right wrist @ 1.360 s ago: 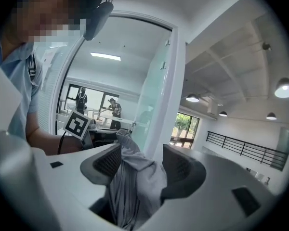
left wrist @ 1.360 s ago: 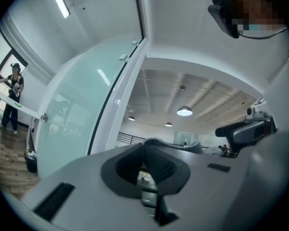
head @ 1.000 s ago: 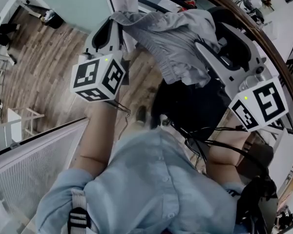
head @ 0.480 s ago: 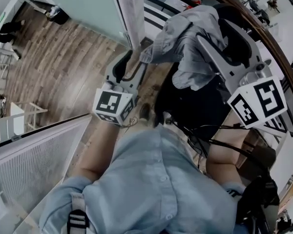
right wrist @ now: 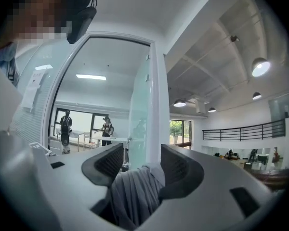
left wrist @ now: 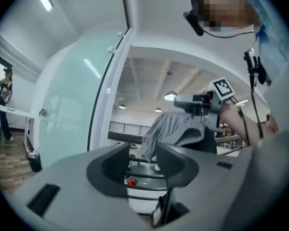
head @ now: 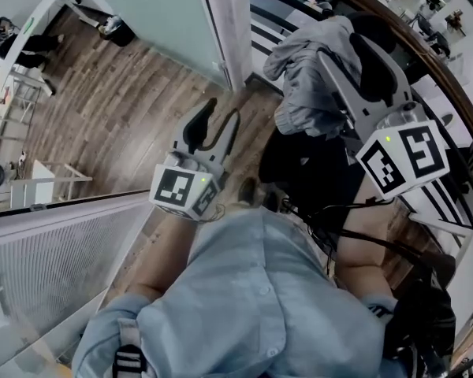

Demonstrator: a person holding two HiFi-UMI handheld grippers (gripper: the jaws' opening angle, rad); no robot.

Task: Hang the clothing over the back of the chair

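Grey soft-cloth garment (head: 307, 77) sits bunched over the top of the black padded chair back (head: 374, 50). It's heaped, not spread.

Head view: left tongs (head: 221, 116) are well clear of the chair, over the brown wood-plank floor (head: 126, 109). Right tongs (head: 331, 65) reach into the heap at the chair top. Most of the cloth hangs on the person's side, so my guess is it's lopsided and could slide off that way.

Left gripper view: left tongs have just opened and stand apart, nothing between them. Garment shows beyond them as one lump on the chair, hem dangling on one side. No second hold on it, so nothing catches it if it slips.

Right gripper view: right tongs apart but have just been closing a little. A fold of grey cloth lies between them, brushing one pad, not visibly pinched.

Main risk: pulling the right tongs back with that fold snagged drags the whole heap off the chair. They need to be wider and clear of the cloth before backing out.
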